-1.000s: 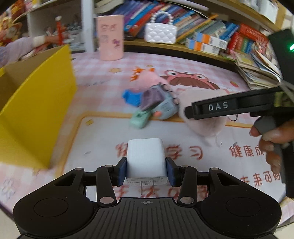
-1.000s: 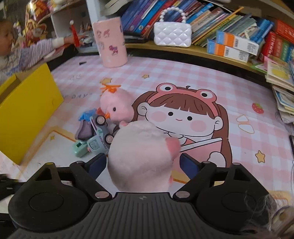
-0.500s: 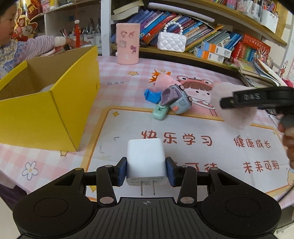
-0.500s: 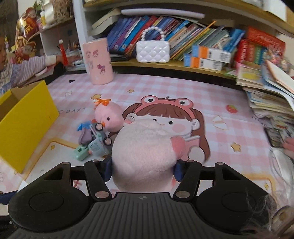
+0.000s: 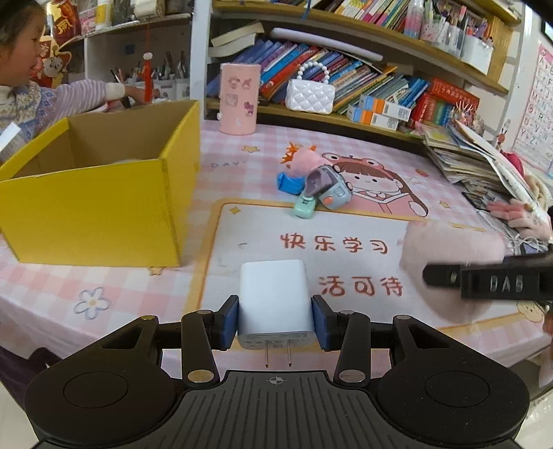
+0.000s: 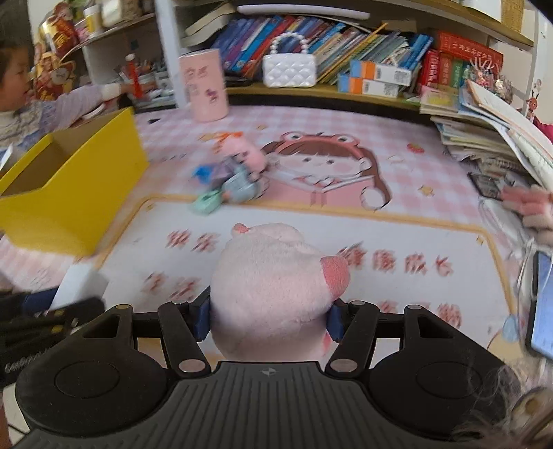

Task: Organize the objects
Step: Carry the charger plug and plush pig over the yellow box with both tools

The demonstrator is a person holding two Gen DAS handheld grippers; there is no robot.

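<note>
A desk (image 5: 114, 286) fills the foreground, covered by a pink checked cloth with a cartoon girl in a frog hood and red Chinese characters printed on it. Behind it runs a curved wooden bookshelf (image 5: 345, 119) packed with leaning, brightly coloured books (image 5: 349, 74), with an upper shelf (image 5: 432, 51) holding more books and pots of pens. A white upright post (image 5: 200, 51) divides this from a white shelf unit (image 5: 138, 24) on the left. An alphabet poster (image 5: 537, 110) hangs on the pale wall at right. Light is bright and even.
</note>
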